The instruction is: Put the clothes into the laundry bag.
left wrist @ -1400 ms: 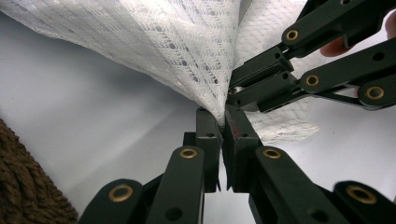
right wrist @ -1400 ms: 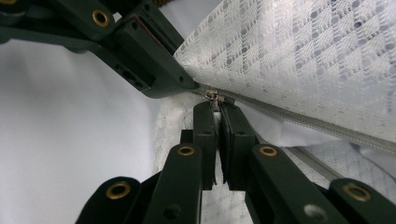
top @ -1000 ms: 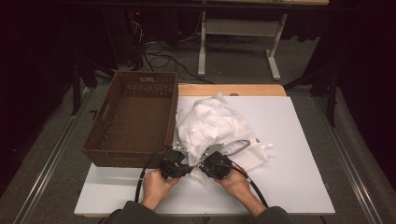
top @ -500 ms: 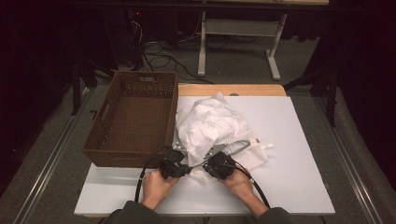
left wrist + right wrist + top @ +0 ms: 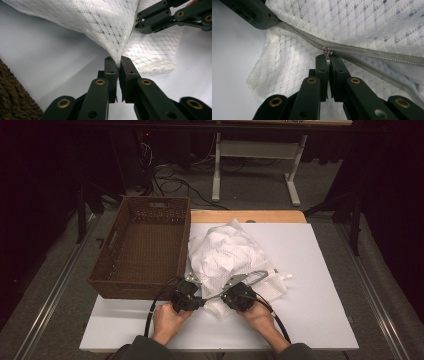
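Observation:
A white mesh laundry bag (image 5: 225, 255) lies crumpled on the white table, with a grey zipper (image 5: 374, 56) running along it. My left gripper (image 5: 196, 302) holds the bag's near edge, the mesh fabric (image 5: 107, 22) pinched between its tips (image 5: 118, 61). Its jaws have just been opening a little, and the mesh stays between them. My right gripper (image 5: 223, 298) is shut on the small metal zipper pull (image 5: 327, 51) at its tips (image 5: 328, 58). The two grippers face each other, a few centimetres apart. In the left gripper view the right gripper (image 5: 160, 17) is at the top right.
A brown wicker basket (image 5: 145, 245) stands empty at the table's left, close beside the bag. The white tabletop (image 5: 320, 285) has free room to the right and along the near edge. Table legs and cables lie on the floor beyond.

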`<state>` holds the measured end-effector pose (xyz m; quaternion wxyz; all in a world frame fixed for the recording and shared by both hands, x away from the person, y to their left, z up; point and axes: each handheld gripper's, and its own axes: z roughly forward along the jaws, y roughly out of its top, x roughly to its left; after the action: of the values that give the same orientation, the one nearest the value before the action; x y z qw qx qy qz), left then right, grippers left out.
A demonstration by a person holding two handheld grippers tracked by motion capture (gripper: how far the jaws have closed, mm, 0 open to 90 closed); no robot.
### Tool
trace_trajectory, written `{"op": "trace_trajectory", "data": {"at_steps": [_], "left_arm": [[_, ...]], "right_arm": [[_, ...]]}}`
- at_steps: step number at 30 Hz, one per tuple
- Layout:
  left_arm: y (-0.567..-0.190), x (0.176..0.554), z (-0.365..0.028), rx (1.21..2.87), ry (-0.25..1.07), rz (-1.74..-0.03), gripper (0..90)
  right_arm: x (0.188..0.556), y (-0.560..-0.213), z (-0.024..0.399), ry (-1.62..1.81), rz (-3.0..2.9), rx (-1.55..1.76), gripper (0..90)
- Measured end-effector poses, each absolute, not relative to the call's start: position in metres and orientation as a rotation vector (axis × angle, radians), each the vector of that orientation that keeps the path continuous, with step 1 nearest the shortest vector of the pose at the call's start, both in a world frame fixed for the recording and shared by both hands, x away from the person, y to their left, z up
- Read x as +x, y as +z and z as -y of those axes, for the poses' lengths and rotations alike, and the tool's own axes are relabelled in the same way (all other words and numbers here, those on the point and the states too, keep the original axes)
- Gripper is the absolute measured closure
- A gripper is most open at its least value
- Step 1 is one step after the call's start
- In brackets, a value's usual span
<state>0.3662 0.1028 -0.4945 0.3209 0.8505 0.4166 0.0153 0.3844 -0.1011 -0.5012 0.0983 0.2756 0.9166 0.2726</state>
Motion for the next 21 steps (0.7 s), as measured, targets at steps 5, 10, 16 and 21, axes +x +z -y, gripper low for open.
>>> {"op": "trace_trajectory", "data": {"at_steps": [5, 10, 16, 21], "left_arm": [[-0.4984, 0.3675, -0.0984, 2.243, 0.037, -1.086, 76.6], [-0.5, 0.3685, -0.0945, 2.253, 0.049, -1.088, 84.4], [-0.5011, 0.3701, -0.0951, 2.259, 0.032, -1.099, 85.4], [-0.5017, 0.3705, -0.0949, 2.265, 0.028, -1.102, 85.5]], "right_arm": [[0.3856, -0.5008, 0.1013, 0.804, -2.72, 0.835, 86.8], [0.3857, -0.5009, 0.1016, 0.804, -2.72, 0.834, 86.8], [0.3866, -0.5002, 0.1026, 0.791, -2.727, 0.81, 86.8], [0.3879, -0.5002, 0.109, 0.798, -2.722, 0.839, 86.8]]}}
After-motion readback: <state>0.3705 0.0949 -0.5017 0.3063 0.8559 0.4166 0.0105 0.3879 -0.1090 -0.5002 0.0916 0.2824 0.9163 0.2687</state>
